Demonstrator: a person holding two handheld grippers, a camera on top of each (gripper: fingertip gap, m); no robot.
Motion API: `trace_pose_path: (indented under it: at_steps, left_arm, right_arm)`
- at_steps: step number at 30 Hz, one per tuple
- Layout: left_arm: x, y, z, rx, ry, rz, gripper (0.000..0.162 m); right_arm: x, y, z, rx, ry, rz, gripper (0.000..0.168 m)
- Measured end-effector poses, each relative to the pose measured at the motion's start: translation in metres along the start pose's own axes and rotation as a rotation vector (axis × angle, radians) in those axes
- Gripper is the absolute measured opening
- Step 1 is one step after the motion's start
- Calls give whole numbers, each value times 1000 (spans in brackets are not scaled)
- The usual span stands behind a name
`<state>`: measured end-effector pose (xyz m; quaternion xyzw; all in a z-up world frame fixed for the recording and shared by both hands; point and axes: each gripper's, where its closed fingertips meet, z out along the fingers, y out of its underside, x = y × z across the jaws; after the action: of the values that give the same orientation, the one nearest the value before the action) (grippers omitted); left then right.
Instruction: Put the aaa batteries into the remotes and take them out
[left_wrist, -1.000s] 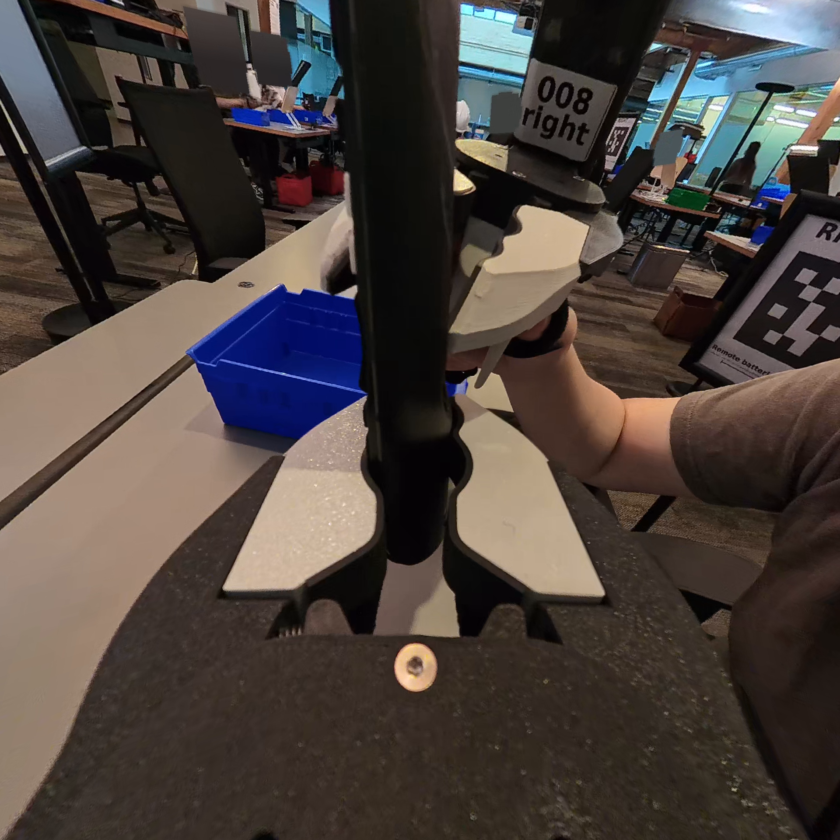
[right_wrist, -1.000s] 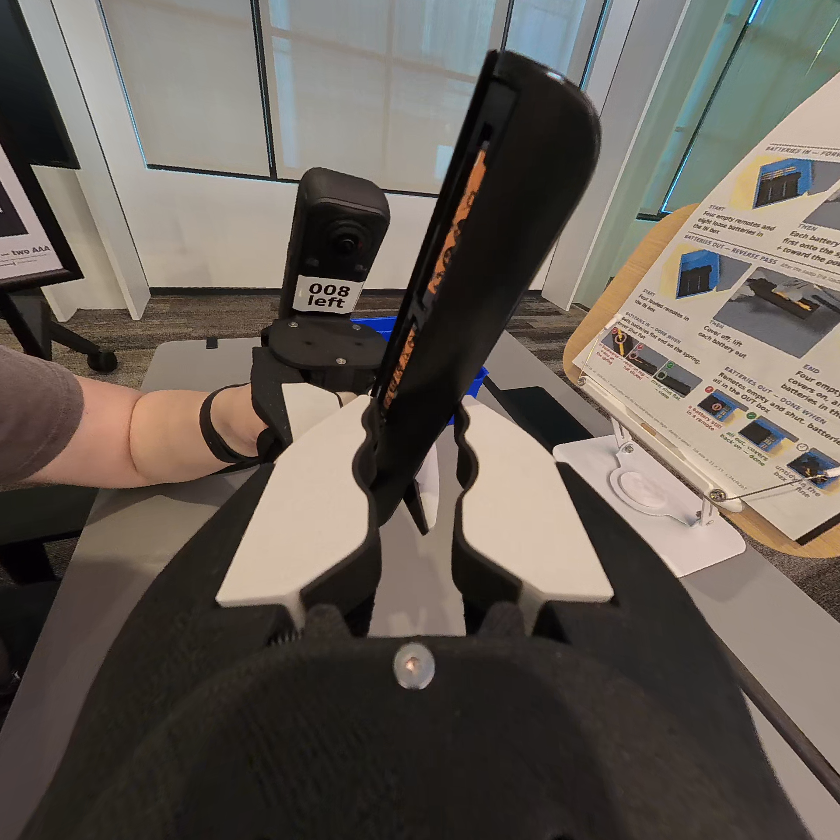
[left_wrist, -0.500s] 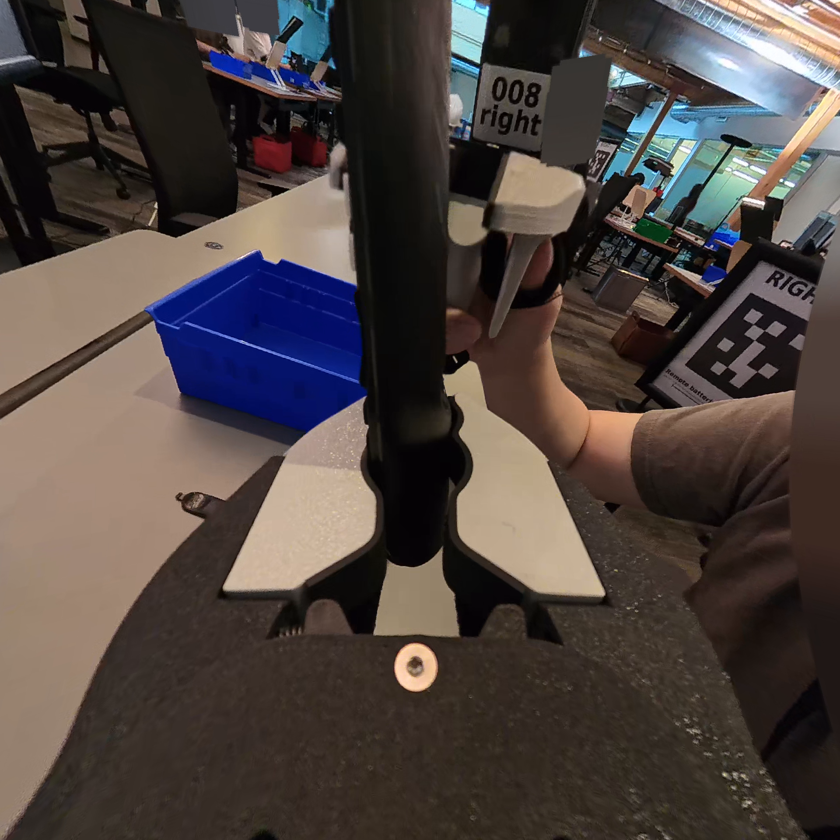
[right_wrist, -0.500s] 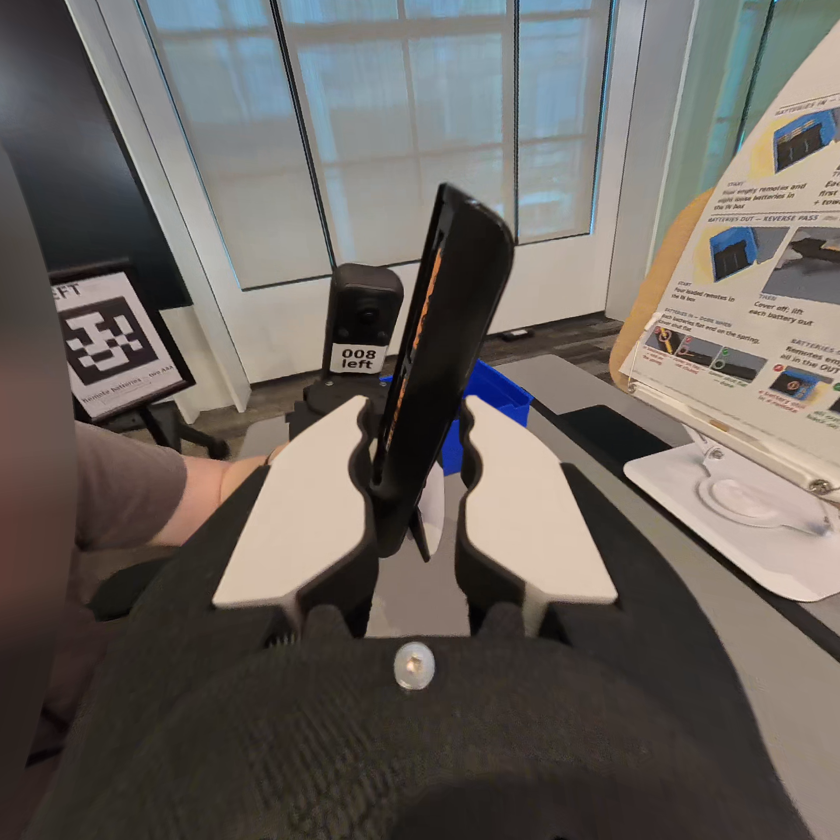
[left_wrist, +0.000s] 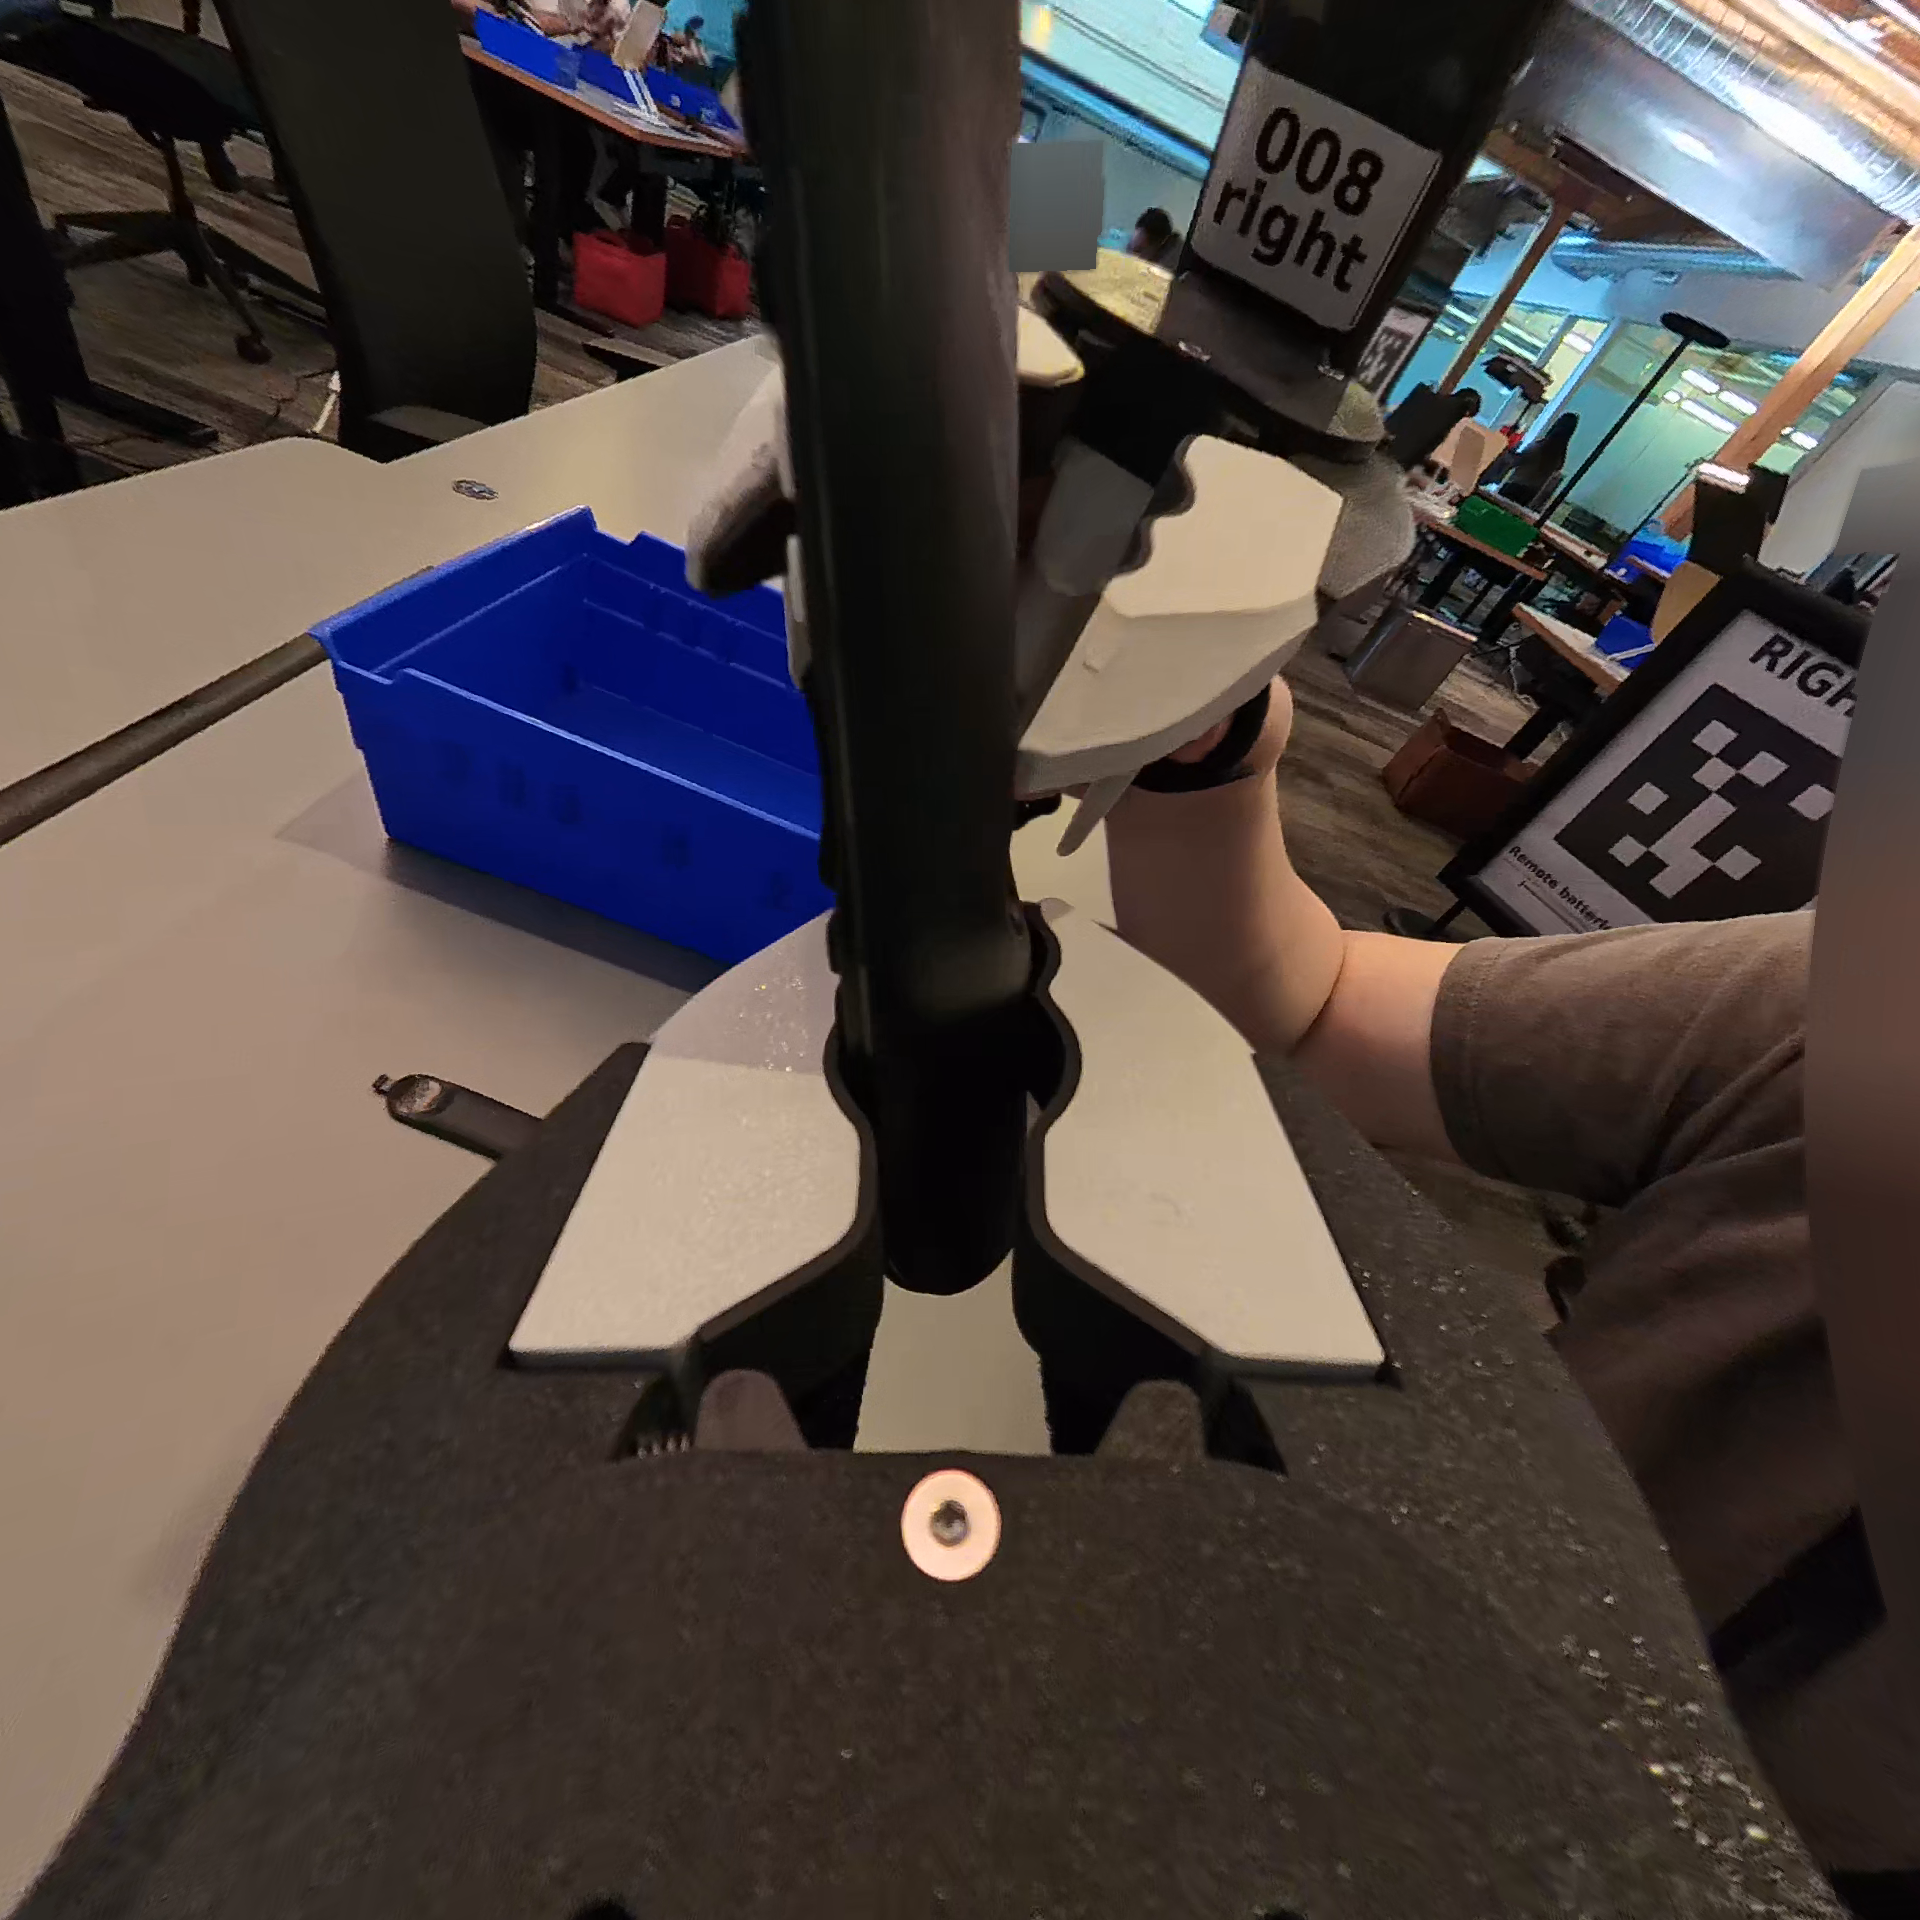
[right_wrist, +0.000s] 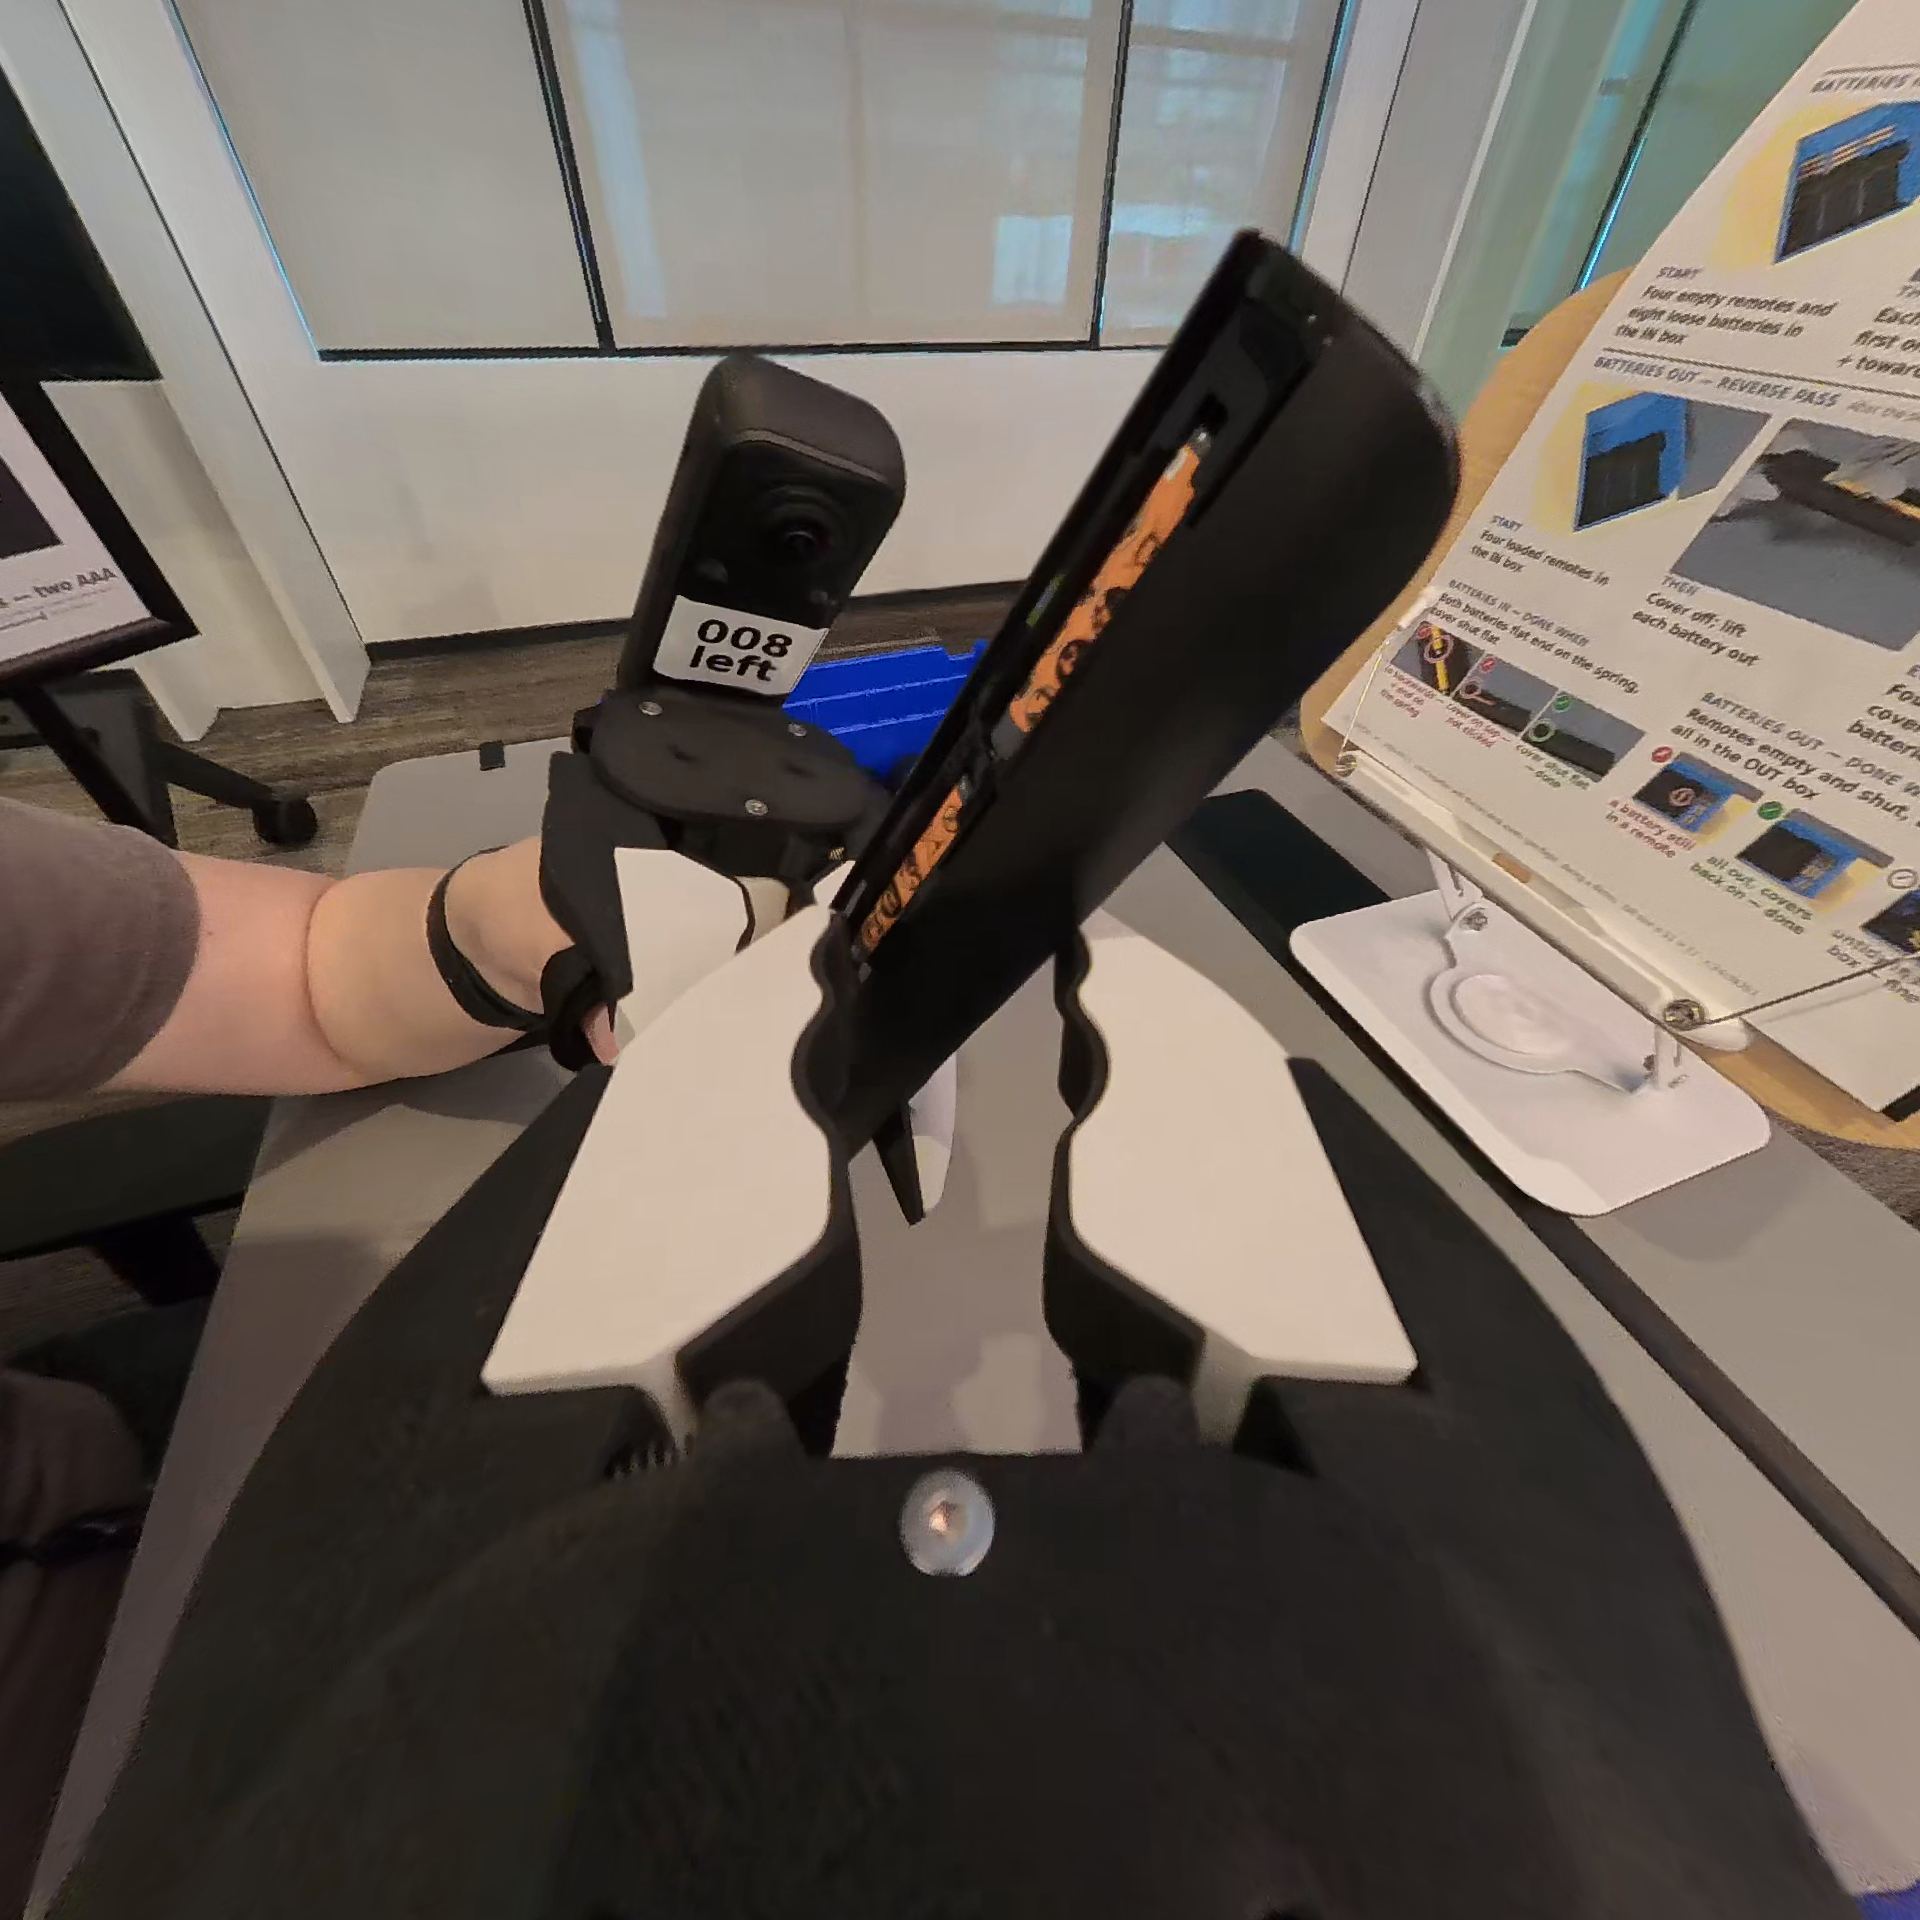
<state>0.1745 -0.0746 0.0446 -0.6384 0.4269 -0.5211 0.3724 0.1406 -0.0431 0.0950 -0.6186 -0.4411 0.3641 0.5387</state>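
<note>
my left tongs (left_wrist: 940, 1049) are clamped on the lower end of the remote (left_wrist: 904, 520), which stands nearly upright through the centre of the left wrist frame. in the right wrist frame the same remote (right_wrist: 1164, 665) leans toward the upper right, its lower end sitting between my right tongs (right_wrist: 940, 1039). the left pad touches it there, but a gap shows at the right pad, so i read these tongs as partly open and not gripping. whether that end sits inside the jaws or just beyond them, i cannot tell.

the battery bay is uncovered and faces left in the right frame, with orange batteries (right_wrist: 1101, 623) seated in it. i judge the step to be lifting them out.

to do it well i would keep the left grip firm and low, and work one right fingertip under a battery's end rather than squeezing the body. a tipped bay could let a battery roll out, so i would hold it over the counter (left_wrist: 208, 1039).

the blue bin (left_wrist: 582, 727) sits at centre left, beyond the remote. a small dark piece (left_wrist: 447, 1107) lies on the counter, too small to identify. an instruction board (right_wrist: 1683, 582) stands at the right.
</note>
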Motion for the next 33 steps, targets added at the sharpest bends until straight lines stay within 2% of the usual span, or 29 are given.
trace_pose_path:
  at_steps: [7,16,33]
  left_arm:
    - [4,-1,0,2,24,-13,25]
    - [-2,4,4,-22,-37,49,26]
    - [-3,-1,1,11,-32,53,26]
  right_arm:
    - [-1,-4,-3,14,-4,7,37]
    - [2,0,-4,-31,17,-27,37]
    - [3,-5,-1,31,16,-21,36]
